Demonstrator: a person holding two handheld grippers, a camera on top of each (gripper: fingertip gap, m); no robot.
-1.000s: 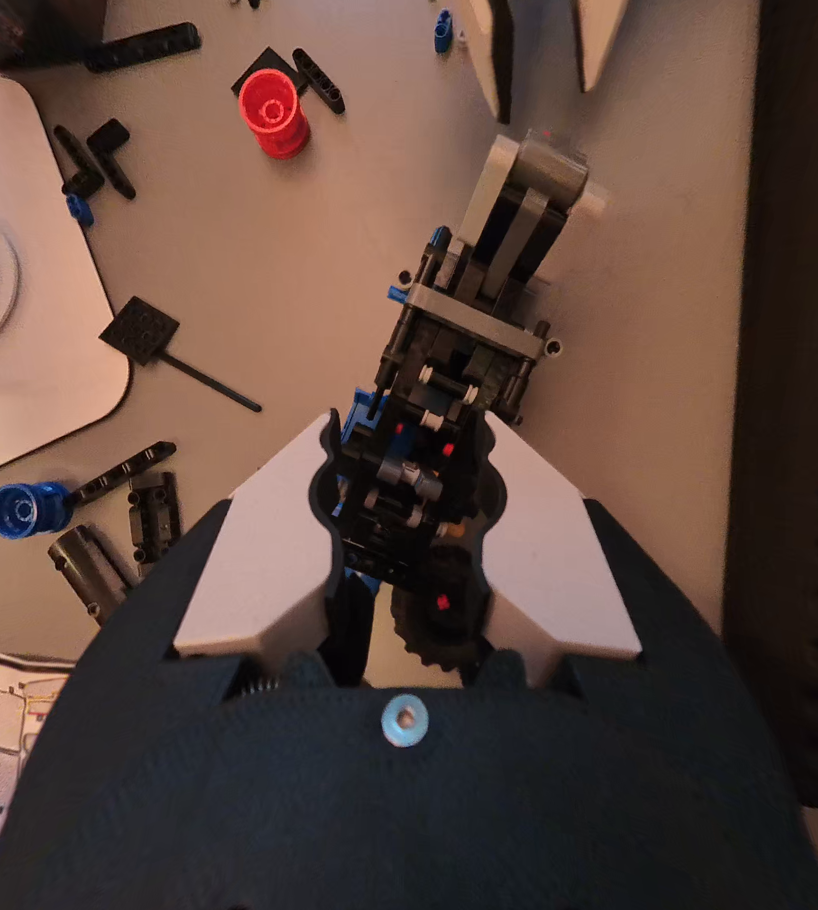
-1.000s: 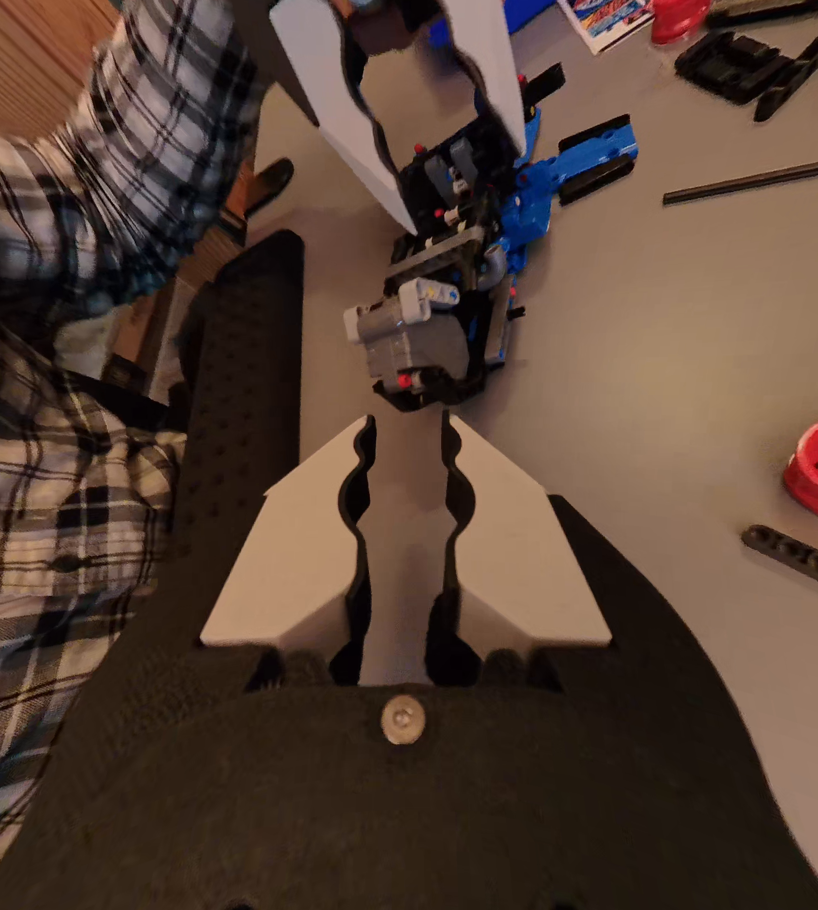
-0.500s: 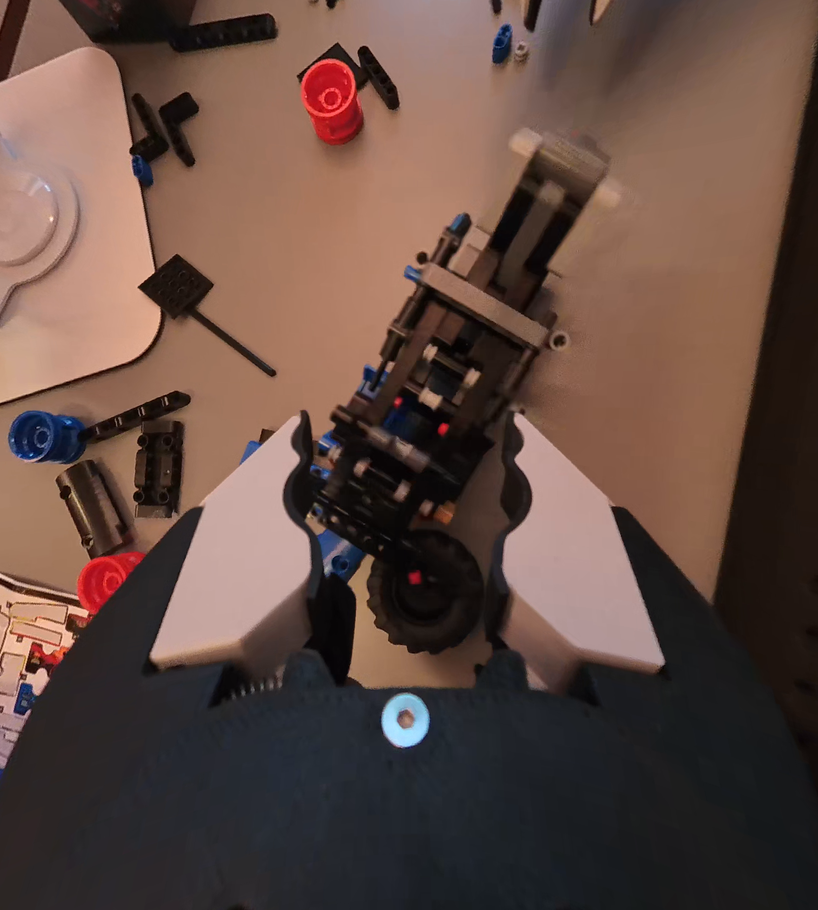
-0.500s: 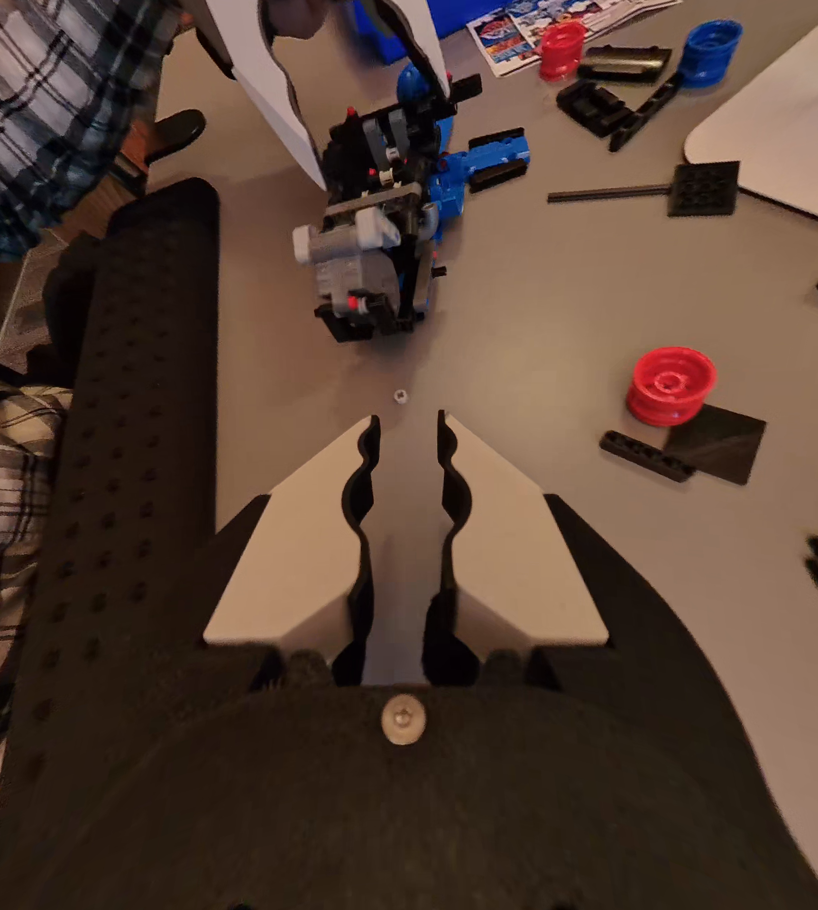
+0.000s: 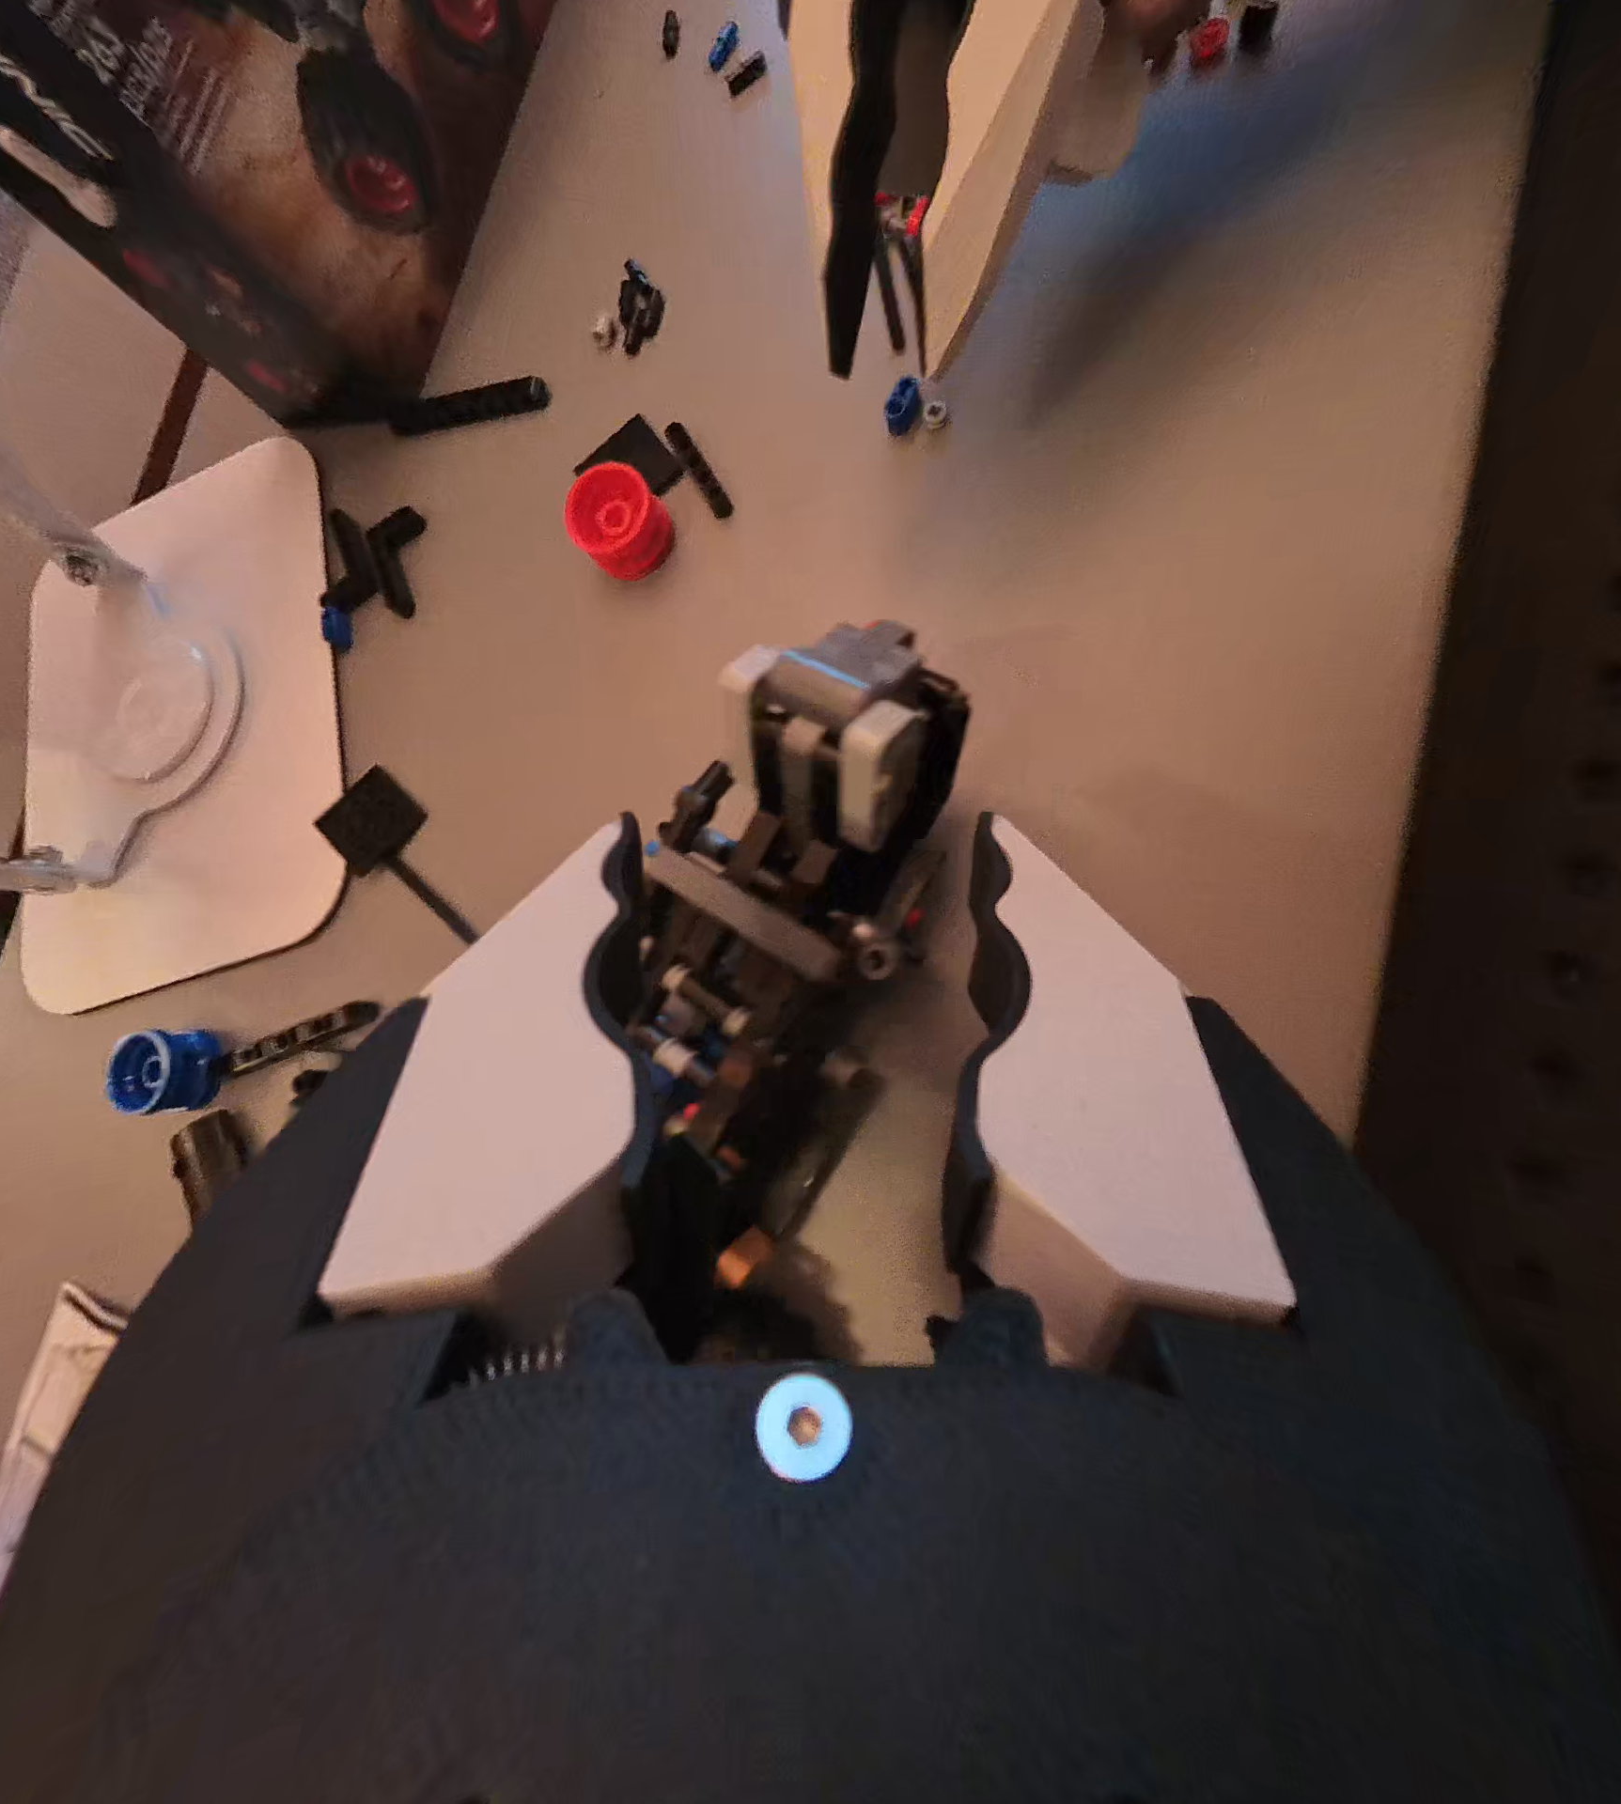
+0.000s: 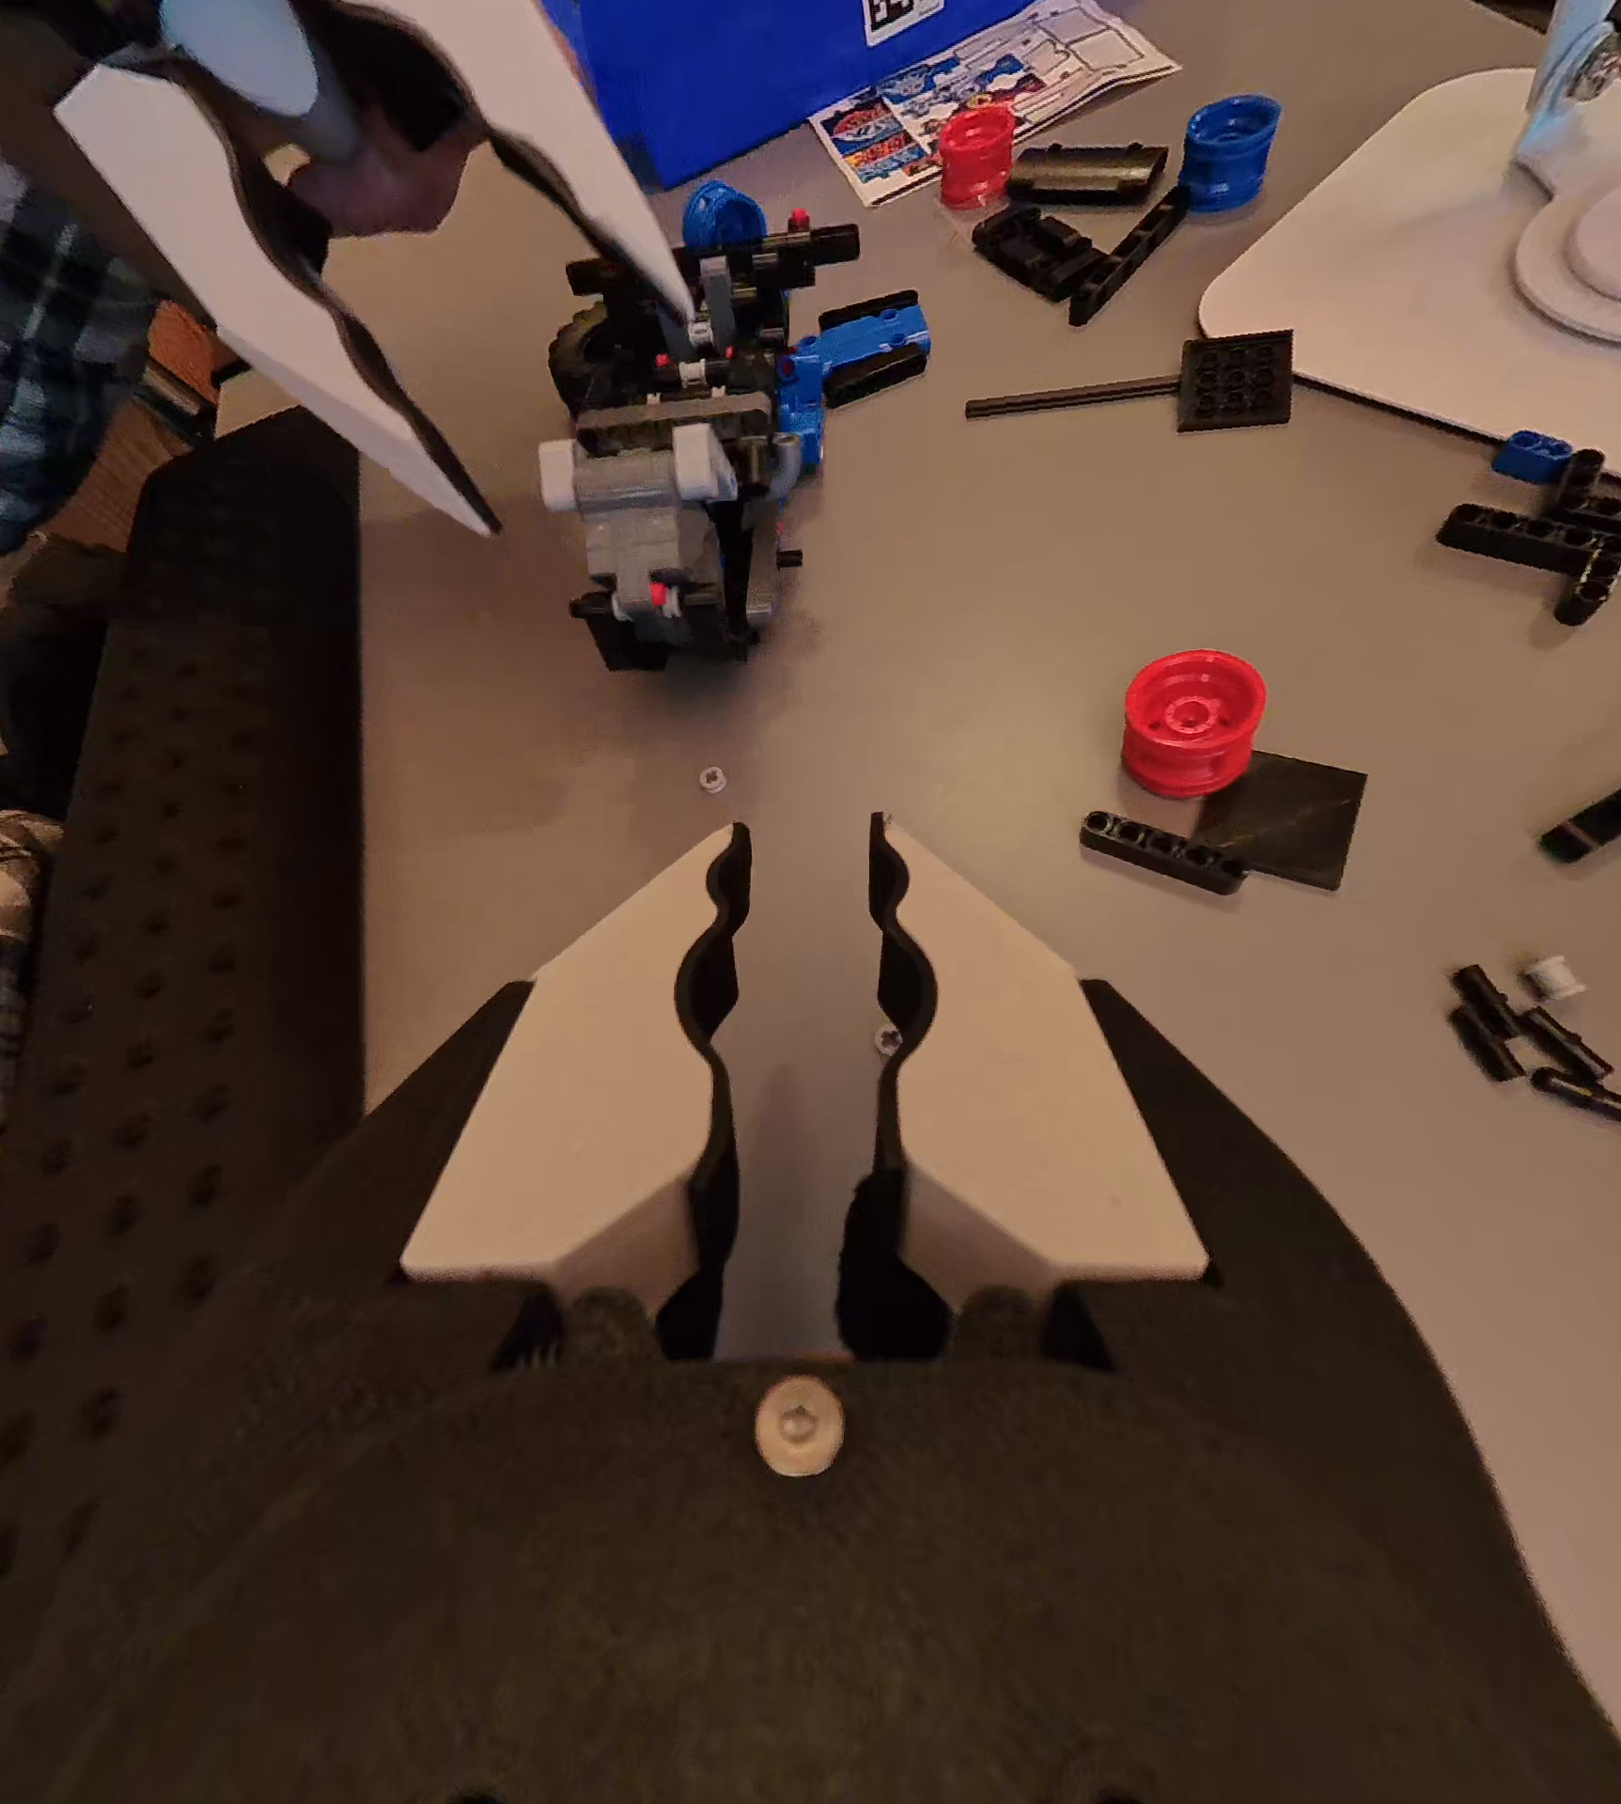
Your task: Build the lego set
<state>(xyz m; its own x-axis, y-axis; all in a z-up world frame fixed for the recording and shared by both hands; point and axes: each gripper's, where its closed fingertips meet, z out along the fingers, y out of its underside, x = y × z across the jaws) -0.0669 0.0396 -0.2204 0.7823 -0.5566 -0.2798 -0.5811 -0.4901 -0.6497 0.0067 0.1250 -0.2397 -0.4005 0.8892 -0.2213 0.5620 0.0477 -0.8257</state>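
The partly built lego model (image 5: 787,879), black and grey with blue parts and one black tyre, rests on the grey table (image 5: 1128,635). It also shows in the right wrist view (image 6: 679,469). My left gripper (image 5: 804,849) is open wide and straddles the model; one finger is close against its side, the other stands apart. In the right wrist view the left gripper (image 6: 582,410) hangs over the model. My right gripper (image 6: 808,830) is open by a narrow gap and empty, a little short of the model. A tiny grey bush (image 6: 711,778) lies just before its tips.
Loose parts lie about: a red hub (image 6: 1192,722), a blue hub (image 6: 1231,151), black beams (image 6: 1568,537) and pins (image 6: 1548,1054). A white stand base (image 6: 1470,244), a blue box (image 6: 738,68), an instruction sheet (image 6: 1001,88). A black perforated pad (image 6: 201,879) lines the table edge. Tip to tip, the grippers are about 12 cm apart.
My left gripper has opened and let go of the model, which now rests on the table. My right gripper has drawn back from the model, its narrow gap unchanged.
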